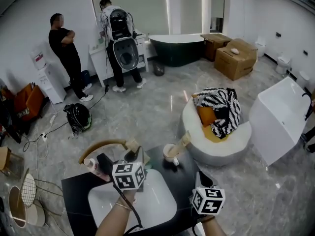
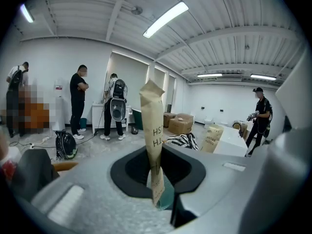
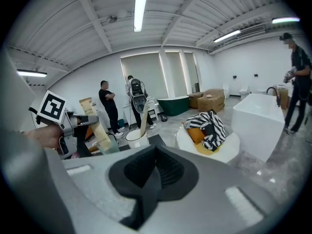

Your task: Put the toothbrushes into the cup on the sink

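On the black counter beside the white sink basin stands a white cup with one paper-wrapped toothbrush leaning in it. My left gripper hovers over the basin's far edge, left of the cup, shut on a second wrapped toothbrush that stands upright between its jaws. The right gripper view shows that packet, the cup and its toothbrush. My right gripper is near the counter's right edge, shut and empty.
A gold arched faucet and a small bottle stand left of the basin. Beyond the counter are a round white seat with a zebra cushion, a white tub, and two people standing at the far wall.
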The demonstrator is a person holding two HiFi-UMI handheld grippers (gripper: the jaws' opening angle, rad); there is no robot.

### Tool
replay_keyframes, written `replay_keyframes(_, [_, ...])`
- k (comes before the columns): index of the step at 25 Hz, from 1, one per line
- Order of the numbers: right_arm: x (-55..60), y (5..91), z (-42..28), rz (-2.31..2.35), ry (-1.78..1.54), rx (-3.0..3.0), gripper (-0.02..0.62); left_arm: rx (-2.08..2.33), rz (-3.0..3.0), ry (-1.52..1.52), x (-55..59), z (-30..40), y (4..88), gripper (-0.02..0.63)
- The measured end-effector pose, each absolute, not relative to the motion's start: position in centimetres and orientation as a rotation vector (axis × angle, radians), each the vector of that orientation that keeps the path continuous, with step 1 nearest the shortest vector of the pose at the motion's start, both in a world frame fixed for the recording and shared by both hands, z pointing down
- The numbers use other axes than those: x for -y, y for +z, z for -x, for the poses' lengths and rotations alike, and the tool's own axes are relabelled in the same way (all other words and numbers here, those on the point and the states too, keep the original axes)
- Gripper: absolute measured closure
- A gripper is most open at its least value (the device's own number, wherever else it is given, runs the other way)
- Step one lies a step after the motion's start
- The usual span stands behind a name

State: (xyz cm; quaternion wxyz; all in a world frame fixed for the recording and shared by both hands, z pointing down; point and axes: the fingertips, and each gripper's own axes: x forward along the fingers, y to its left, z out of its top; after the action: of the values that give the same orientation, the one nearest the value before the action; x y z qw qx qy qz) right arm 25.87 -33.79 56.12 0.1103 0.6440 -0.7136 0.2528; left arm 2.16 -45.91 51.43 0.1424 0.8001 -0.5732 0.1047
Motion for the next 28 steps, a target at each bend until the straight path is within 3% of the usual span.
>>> replay_keyframes(19, [34.4,56.8,-26.2,-1.846,0.745,2.113,0.591,1.623,-2.225,0.345,46.1,-2.5,54.9,0.552])
replay_keyframes(22, [34.3,56.6,-26.3,-1.846,0.743,2.114,0.591,1.585,-2.206,0.322,45.6,-2.7,55.2,0.462])
replay_keyframes(28, [33.8,56.2,-25.3,-1.833,0.736,2.133,0.591,1.608,-2.138,0.322,44.2,-1.8,55.8,0.405])
